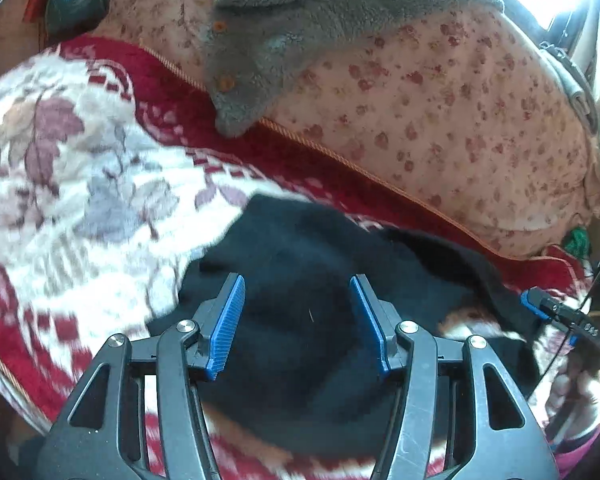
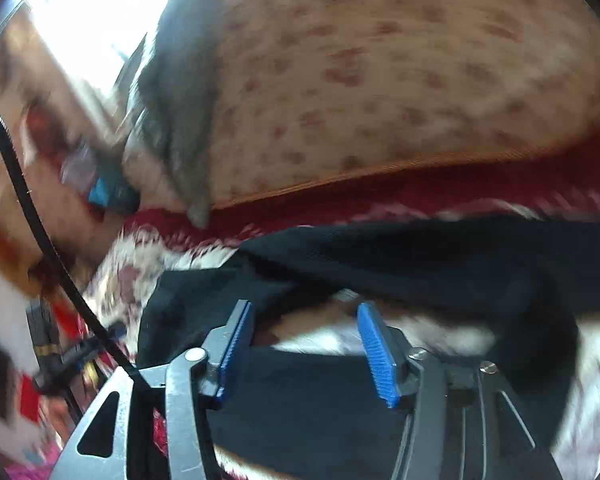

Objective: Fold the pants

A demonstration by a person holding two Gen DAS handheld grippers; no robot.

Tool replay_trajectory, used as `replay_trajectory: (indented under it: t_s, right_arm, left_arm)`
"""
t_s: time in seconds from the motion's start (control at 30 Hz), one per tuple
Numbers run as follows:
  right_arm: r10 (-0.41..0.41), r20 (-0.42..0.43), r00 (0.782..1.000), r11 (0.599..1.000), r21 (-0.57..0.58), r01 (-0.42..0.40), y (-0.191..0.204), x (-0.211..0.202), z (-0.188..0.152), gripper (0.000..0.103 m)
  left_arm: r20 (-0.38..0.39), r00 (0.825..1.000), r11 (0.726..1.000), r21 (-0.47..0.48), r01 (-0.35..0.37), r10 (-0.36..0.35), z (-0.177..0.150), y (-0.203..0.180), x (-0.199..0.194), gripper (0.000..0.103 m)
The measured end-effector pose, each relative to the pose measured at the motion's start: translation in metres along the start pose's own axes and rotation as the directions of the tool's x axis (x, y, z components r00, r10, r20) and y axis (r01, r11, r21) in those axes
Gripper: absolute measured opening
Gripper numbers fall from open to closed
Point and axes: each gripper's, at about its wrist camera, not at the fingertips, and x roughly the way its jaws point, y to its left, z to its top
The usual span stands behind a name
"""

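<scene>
Right gripper [image 2: 306, 326] gapes, empty, over black pants [image 2: 420, 256] (badly blurred) on patterned blanket [image 2: 140, 264].

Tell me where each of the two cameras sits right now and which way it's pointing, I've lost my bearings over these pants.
Left wrist: on the left gripper, angled down over the black pants on the red floral blanket; own open blue-padded fingers show, the right gripper at the right edge.
Right wrist: on the right gripper, angled down at the pants' edge, blurred; own open fingers and a black cable show.
Shared: pants, blanket, spotted pillow and grey fleece behind.
</scene>
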Motion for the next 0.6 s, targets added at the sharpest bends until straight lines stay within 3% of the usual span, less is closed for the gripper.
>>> replay_trajectory:
  t_s: [0.13,0.2,0.3,0.4,0.47,0.6]
  right_arm:
    - [0.025,-0.063,0.998,0.993,-0.117,-0.032,0.035,0.053,0.033,0.053]
    - [-0.002,-0.111,0.994,0.978,-0.209,-0.021,0.051,0.082,0.05,0.053]
    - [-0.071,-0.189,0.979,0.914,-0.405,-0.012,0.08,0.129,0.068,0.053]
    - [-0.113,-0.274,0.955,0.85,-0.525,-0.05,0.095,0.171,0.076,0.053]
    - [-0.169,-0.334,0.927,0.809,-0.584,-0.063,0.097,0.203,0.077,0.053]
    - [-0.174,-0.447,0.877,0.785,-0.601,-0.151,0.092,0.237,0.069,0.053]
  left_arm:
    - [0.0,1.0,0.999,-0.024,-0.031,0.031,0.02,0.01,0.015,0.053]
    - [-0.011,0.999,0.999,-0.021,-0.039,0.038,0.025,0.018,0.019,0.053]
    - [-0.021,0.999,0.999,-0.013,-0.045,0.045,0.028,0.031,0.02,0.053]
    - [-0.056,0.998,1.0,-0.02,-0.014,0.013,0.028,0.048,0.021,0.053]
    - [-0.08,0.997,1.0,-0.017,0.018,-0.019,0.025,0.054,0.02,0.053]
    - [-0.13,0.991,0.999,0.003,0.033,-0.032,0.012,0.064,0.025,0.053]
